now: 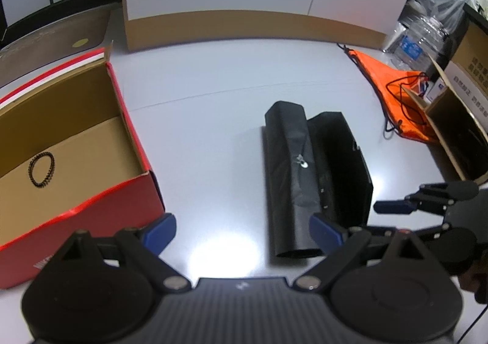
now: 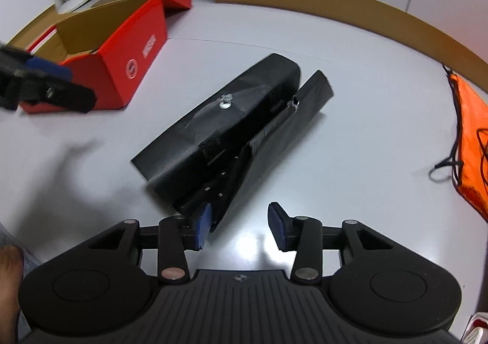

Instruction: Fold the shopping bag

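Observation:
The black shopping bag lies folded into a long bundle on the white table, its right flap standing partly open; it also shows in the right wrist view. My left gripper is open and empty, just in front of the bag's near end, its right fingertip beside that end. My right gripper is open and empty, its left fingertip touching or just over the bag's near corner. The right gripper also appears at the right edge of the left wrist view.
An open red shoebox with a black bracelet inside stands at the left. An orange drawstring bag lies at the right, beside an open cardboard box. A white-and-brown board stands at the back.

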A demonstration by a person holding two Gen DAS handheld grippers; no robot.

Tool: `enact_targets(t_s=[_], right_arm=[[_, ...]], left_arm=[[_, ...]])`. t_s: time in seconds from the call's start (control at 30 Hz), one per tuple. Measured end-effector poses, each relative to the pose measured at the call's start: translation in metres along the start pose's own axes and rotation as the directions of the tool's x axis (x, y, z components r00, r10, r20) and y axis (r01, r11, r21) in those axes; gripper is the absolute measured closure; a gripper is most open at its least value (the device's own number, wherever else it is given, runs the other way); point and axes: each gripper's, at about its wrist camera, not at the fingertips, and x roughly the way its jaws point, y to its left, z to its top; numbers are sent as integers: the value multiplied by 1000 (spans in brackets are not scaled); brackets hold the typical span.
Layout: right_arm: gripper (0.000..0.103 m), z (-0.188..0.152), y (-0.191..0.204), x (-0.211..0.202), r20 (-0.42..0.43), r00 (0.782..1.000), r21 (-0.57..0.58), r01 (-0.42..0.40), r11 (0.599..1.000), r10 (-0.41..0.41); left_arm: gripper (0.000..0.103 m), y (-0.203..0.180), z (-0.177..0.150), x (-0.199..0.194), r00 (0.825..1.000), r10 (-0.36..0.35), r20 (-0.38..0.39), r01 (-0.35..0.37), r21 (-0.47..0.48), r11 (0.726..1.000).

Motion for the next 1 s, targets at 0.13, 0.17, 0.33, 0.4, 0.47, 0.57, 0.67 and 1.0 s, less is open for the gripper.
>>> enact_targets(t_s=[0.13, 0.17, 0.33, 0.4, 0.47, 0.57, 0.67, 1.0], right_arm=[[57, 10, -10, -1, 26, 1000, 62, 7, 998, -9], [57, 11, -10, 0, 28, 1000, 67, 7, 998, -9], [57, 21, -18, 6, 33, 999, 113, -1, 994, -2], [57, 23, -20, 13, 19, 1000, 131, 12, 991, -15], [57, 23, -21, 18, 5, 999, 150, 31, 988, -33], [58, 22, -22, 23, 9, 997, 165, 78, 983, -81], [58, 23, -21, 27, 19, 994, 179, 99, 979, -104], [86, 22, -20, 47, -70, 997, 170, 54, 984, -42]], left_arm=[[7, -4, 1, 1, 1000, 0, 5, 0, 6, 1000], [7, -5, 2, 1, 1000, -1, 6, 1, 7, 1000], [8, -10, 3, 4, 1000, -15, 10, 14, 7, 1000], [8, -10, 3, 3, 1000, -21, 11, 21, 7, 1000], [9, -7, 3, 2, 1000, -26, 14, 26, 4, 1000], [13, -2, 2, -1, 999, -46, 14, 46, -13, 999], [19, 3, 2, -1, 997, -76, 4, 76, -41, 996], [24, 4, -1, -3, 996, -87, 17, 88, -37, 995]])
